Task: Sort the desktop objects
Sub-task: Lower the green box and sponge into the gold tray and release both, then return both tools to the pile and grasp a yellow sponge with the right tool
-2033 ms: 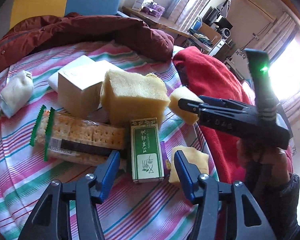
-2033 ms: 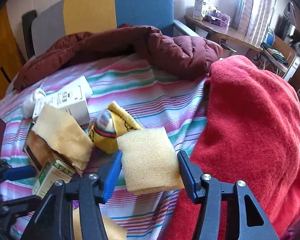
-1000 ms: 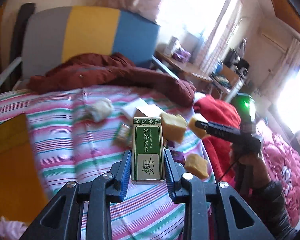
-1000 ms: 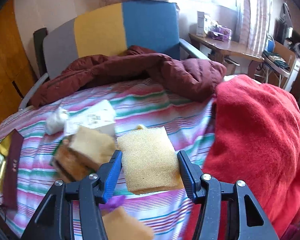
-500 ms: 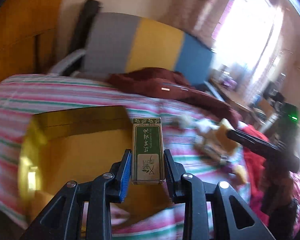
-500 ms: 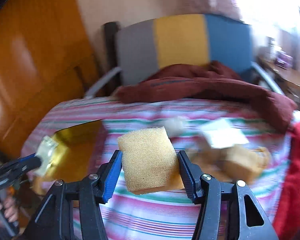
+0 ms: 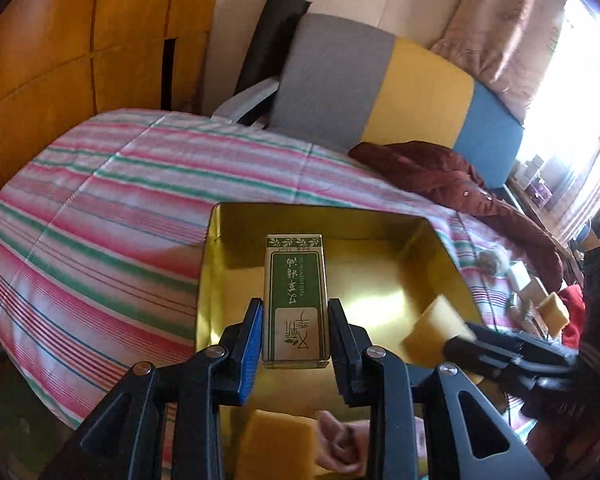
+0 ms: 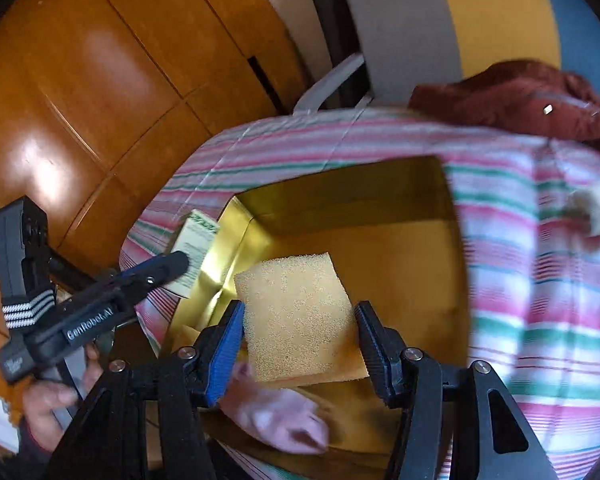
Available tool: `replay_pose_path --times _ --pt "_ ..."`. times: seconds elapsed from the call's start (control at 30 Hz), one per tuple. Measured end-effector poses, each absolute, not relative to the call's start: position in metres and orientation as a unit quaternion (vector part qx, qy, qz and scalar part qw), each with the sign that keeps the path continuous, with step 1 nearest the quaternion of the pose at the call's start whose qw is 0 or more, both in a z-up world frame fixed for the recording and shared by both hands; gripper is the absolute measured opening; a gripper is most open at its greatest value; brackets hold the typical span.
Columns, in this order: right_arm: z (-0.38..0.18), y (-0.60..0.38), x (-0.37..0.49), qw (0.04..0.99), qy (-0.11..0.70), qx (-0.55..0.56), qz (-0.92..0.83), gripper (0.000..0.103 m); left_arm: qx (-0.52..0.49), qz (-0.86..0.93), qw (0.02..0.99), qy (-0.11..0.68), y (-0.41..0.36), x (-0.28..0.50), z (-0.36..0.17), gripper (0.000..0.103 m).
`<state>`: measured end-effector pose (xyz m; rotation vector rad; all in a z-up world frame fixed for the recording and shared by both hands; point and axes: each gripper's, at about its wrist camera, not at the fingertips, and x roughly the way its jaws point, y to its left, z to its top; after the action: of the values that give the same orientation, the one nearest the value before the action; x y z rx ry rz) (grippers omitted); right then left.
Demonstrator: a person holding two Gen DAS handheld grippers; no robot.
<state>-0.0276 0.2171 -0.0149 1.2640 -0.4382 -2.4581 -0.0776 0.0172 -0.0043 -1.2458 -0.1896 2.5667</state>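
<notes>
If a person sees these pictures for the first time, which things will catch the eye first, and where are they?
First comes the shiny gold box, open on the striped cloth. The left gripper holds a green carton above it, and the right gripper holds a yellow sponge over the same box. Inside, near the front edge, lie another sponge and something pink.

On the striped cloth (image 7: 100, 248) sits the open box (image 7: 444, 248), with the chair (image 7: 380, 92) behind it at one o'clock.
</notes>
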Motion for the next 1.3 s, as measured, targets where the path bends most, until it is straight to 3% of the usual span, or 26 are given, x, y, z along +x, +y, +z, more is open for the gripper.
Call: replay_pose_path --times 0.33,0.43,0.7,0.83,1.3 --pt "-0.057 0.177 -0.05 0.201 -0.224 0.493 -0.816 0.064 -0.456 0.876 0.122 -0.097 -0.01 -0.08 -0.025 0.042" --pt "-0.063 0.17 -0.052 0.234 -0.254 0.501 -0.793 0.079 -0.446 0.881 0.113 -0.109 -0.019 -0.074 -0.022 0.043" --pt "-0.053 0.17 -0.041 0.254 -0.274 0.48 -0.794 0.08 -0.395 0.908 0.084 -0.113 -0.038 -0.048 0.004 0.042" --pt "-0.037 0.179 -0.026 0.229 -0.248 0.455 -0.824 0.088 -0.375 0.916 0.098 -0.105 -0.028 -0.035 0.018 0.043" --pt "-0.003 0.233 0.025 0.093 -0.121 0.396 -0.906 0.096 -0.38 0.896 0.217 -0.073 0.048 -0.009 0.026 0.043"
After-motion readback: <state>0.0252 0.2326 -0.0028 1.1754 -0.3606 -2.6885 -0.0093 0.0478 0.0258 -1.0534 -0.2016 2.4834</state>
